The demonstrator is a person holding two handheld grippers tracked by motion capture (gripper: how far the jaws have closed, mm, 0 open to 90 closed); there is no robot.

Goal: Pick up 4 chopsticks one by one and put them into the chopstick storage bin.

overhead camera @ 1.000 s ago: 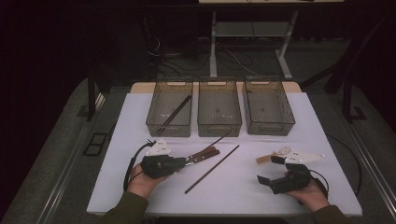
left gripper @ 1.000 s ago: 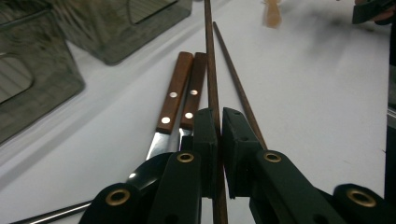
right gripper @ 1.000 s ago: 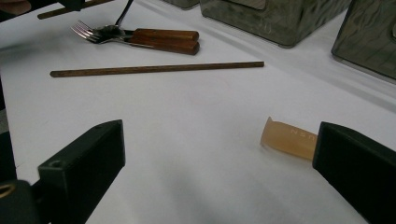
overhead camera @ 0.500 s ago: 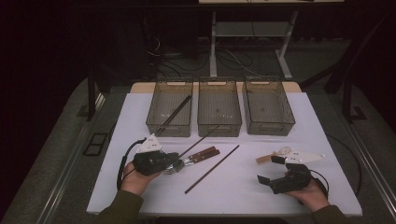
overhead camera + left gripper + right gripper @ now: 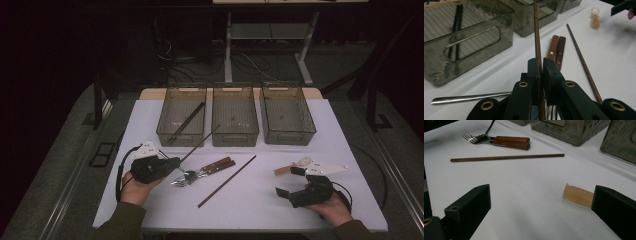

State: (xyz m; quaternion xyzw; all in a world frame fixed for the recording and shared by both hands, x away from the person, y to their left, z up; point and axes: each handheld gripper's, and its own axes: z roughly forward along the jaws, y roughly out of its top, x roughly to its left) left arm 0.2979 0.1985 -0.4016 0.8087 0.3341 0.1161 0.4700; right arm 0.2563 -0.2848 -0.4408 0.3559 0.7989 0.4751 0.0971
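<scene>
A thin brown wooden chopstick point(image 5: 537, 37), pinched near one end, angles up toward the left bin, apparently off the table.

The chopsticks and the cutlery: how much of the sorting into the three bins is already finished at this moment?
Done: chopsticks lie in the left bin. In hand: the left gripper is shut on one brown chopstick. Left: the other chopstick, the wooden-handled forks, a spoon and the pale translucent piece between the open right gripper's jaws remain on the table.

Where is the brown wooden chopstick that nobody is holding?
In the high view, the loose brown wooden chopstick lies slantwise mid-table on the white table, just right of the wooden-handled forks.
</scene>
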